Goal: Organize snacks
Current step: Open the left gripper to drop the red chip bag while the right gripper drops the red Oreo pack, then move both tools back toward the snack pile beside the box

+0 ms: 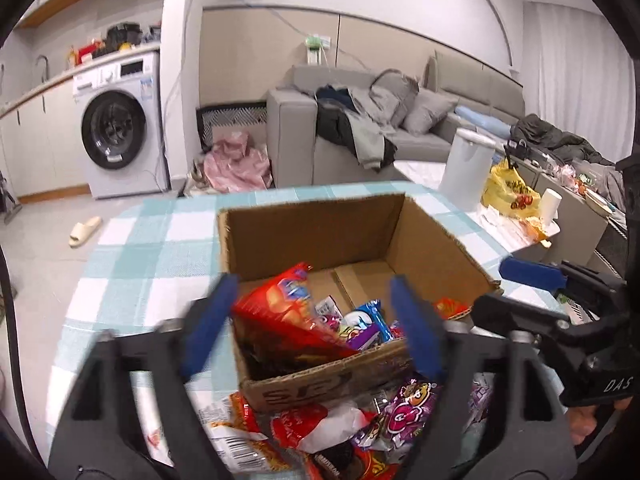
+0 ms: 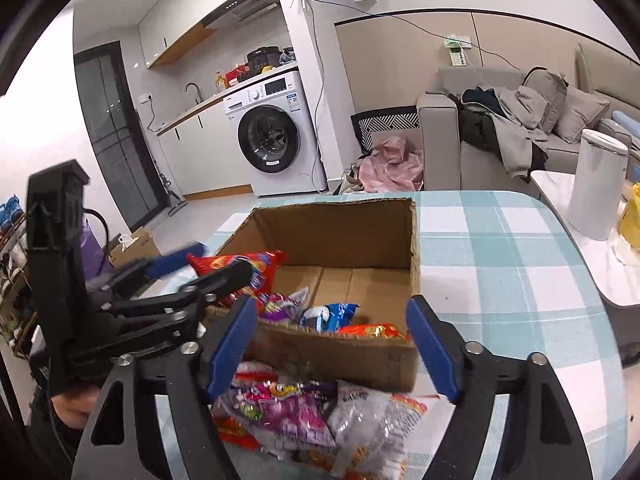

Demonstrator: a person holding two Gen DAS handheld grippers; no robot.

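An open cardboard box (image 1: 320, 224) (image 2: 344, 224) stands on the checked table. Inside lie a big red snack bag (image 1: 280, 312) (image 2: 240, 264), a blue packet (image 1: 374, 318) (image 2: 340, 314) and other small packets. A pile of loose snack packets (image 1: 320, 428) (image 2: 304, 408) lies on the table in front of the box. My left gripper (image 1: 316, 332) is open and empty, above the box's near wall. My right gripper (image 2: 336, 352) is open and empty, above the near wall and the pile. Each gripper shows in the other's view: the right (image 1: 532, 276), the left (image 2: 180, 260).
The teal-and-white checked tablecloth (image 1: 132, 248) (image 2: 500, 264) covers the table. A white cylinder bin (image 1: 466, 168) (image 2: 598, 184), a yellow bag (image 1: 508, 192) and a paper cup (image 1: 550, 202) stand to the right. A sofa with clothes (image 1: 360, 120) and a washing machine (image 2: 276, 136) are beyond.
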